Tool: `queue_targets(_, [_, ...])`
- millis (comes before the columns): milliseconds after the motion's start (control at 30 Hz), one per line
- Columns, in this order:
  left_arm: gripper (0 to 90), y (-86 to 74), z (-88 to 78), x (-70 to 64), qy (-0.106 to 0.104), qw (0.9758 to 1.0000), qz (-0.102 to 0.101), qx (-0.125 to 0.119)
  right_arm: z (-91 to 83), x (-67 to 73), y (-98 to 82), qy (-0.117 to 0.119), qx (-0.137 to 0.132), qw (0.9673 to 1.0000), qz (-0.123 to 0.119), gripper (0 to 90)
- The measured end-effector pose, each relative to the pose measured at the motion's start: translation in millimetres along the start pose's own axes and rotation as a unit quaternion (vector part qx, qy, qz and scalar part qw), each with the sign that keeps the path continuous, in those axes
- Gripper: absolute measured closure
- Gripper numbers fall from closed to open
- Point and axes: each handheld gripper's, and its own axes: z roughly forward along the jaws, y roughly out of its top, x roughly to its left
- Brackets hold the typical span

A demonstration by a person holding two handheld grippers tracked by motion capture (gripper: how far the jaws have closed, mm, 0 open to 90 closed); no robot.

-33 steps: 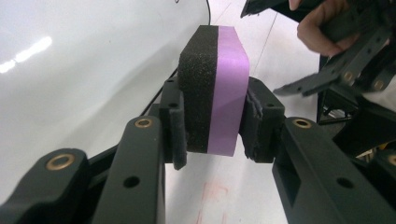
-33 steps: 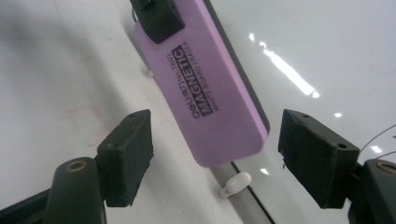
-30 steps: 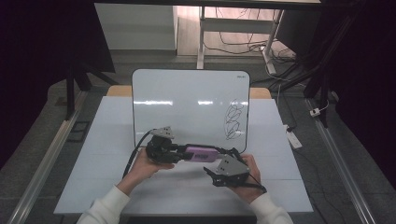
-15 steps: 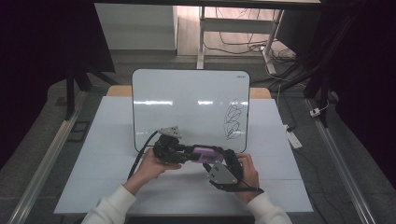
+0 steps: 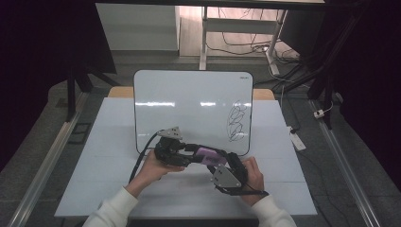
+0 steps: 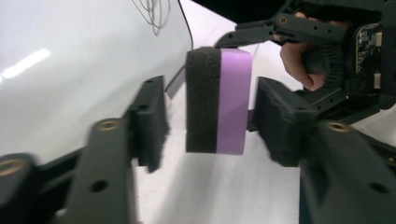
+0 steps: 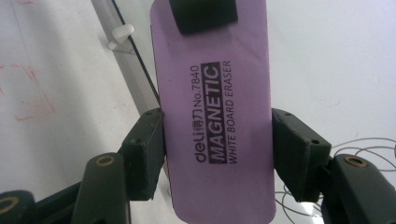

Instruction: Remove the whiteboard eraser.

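Eraser handed from the left gripper to the right, just off the whiteboard's near edge

The purple magnetic whiteboard eraser (image 7: 212, 112) hangs over the table (image 5: 118, 189), its long axis running 9 to 3 o'clock between the hands. The right gripper (image 7: 217, 135), whose jaws have just been closing, clasps its long sides. The left gripper (image 6: 210, 116) has just been opening; its pads (image 6: 152, 119) stand clear of the eraser's end. The scribble (image 5: 236, 120) on the whiteboard (image 5: 189, 94) lies at 12 o'clock from the right gripper, the nearer of the two.
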Motion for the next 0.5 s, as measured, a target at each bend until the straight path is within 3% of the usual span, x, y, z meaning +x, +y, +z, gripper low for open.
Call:
queue_targets(67, [32.4, -0.5, -4.2, -0.8, 0.015, 0.9998, -0.001, -0.012, -0.9, -3.5, -1.7, 0.002, 0.0, 0.9999, 0.014, 39.2])
queue_targets(167, [28.2, -3.0, -12.7, -1.3, 0.03, 0.9993, 0.002, -0.022, -3.7, -9.2, -5.3, 0.003, 0.002, 0.9995, 0.032, 39.3])
queue_targets(367, [26.6, -18.0, -30.6, -4.3, 0.072, 0.9972, 0.013, -0.017, -8.8, -23.6, -14.5, 0.003, 0.001, 0.9972, 0.075, 39.4])
queue_targets(500, [26.3, -32.2, -43.0, -6.2, 0.106, 0.9942, 0.017, -0.009, -11.9, -34.0, -20.6, -0.001, 0.007, 0.9946, 0.103, 39.4])
